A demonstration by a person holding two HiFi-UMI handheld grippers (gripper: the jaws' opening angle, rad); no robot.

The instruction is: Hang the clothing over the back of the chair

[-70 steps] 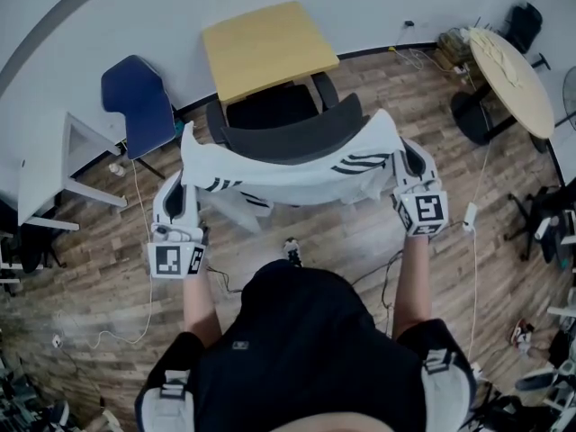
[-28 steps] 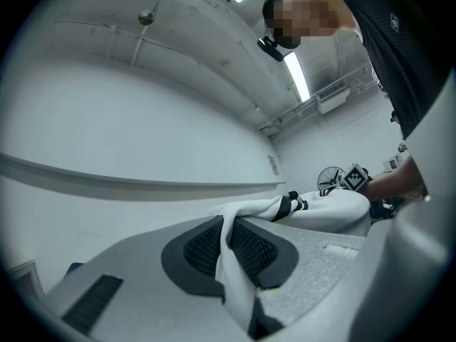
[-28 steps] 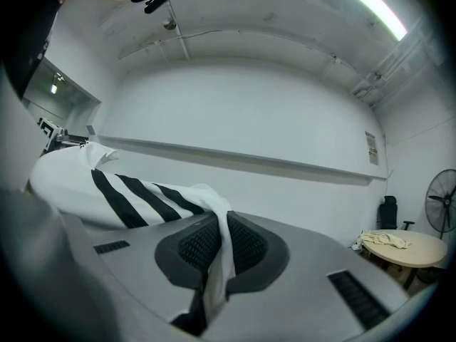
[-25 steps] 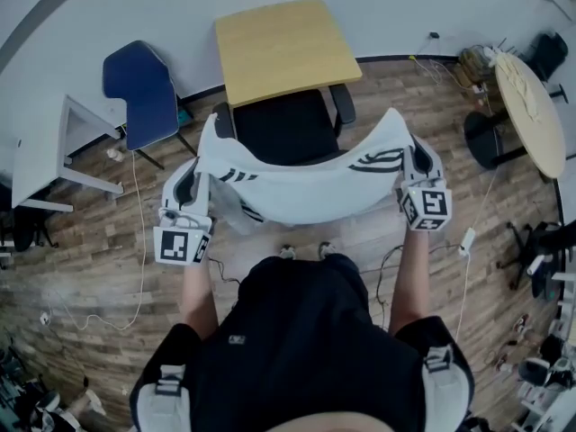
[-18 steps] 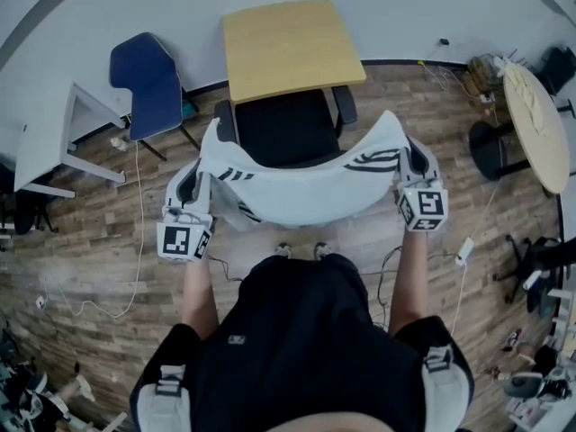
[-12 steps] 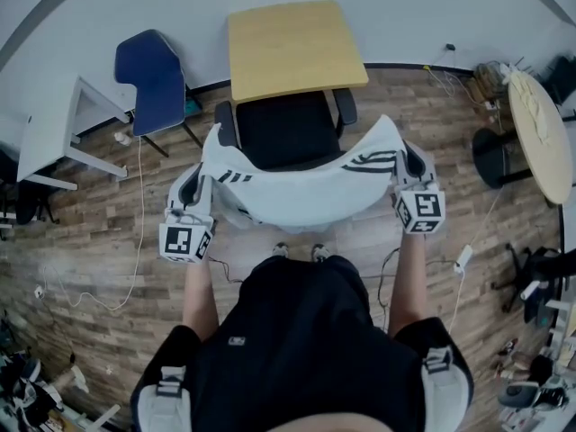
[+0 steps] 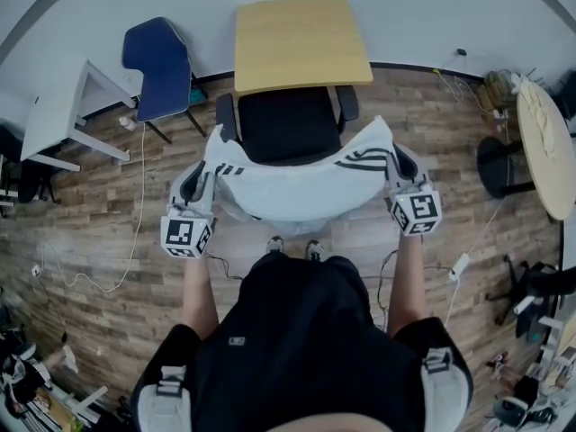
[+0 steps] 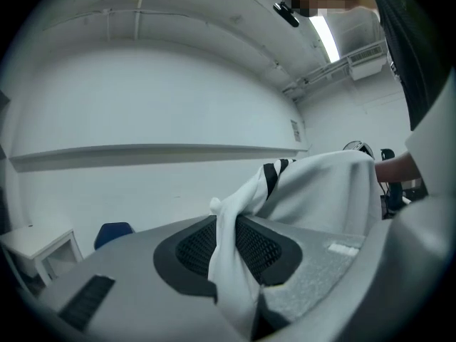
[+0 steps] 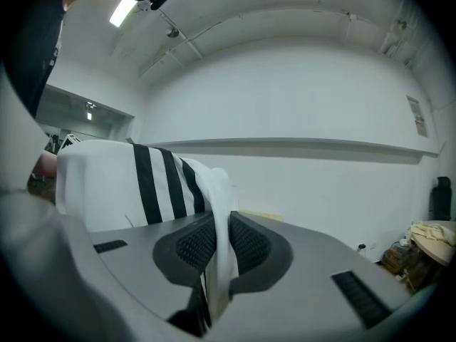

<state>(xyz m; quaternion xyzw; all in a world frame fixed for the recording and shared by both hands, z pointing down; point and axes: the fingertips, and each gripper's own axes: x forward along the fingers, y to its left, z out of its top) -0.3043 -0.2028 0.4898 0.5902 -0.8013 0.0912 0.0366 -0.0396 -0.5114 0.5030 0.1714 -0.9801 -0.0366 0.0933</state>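
Observation:
A white garment [image 7: 297, 183] with black stripes hangs stretched between my two grippers, draped across the back of the black office chair [image 7: 286, 124], whose backrest it hides. My left gripper [image 7: 200, 176] holds the garment's left corner and my right gripper [image 7: 399, 165] its right corner. In the left gripper view the cloth [image 8: 320, 191] runs between the pads of the left gripper [image 8: 229, 244]. In the right gripper view the striped cloth [image 9: 114, 184] sits pinched in the right gripper [image 9: 217, 244]. Both sets of jaws are opening, with cloth still between them.
A yellow table [image 7: 301, 41] stands just beyond the chair against the wall. A blue chair [image 7: 157, 66] and a white table [image 7: 58, 120] are at the left, a round table [image 7: 544, 142] at the right. Cables [image 7: 135, 232] trail over the wood floor.
Both grippers have sunk with the garment, which now lies lower over the chair back. The backrest seen bare in the earliest frame is covered.

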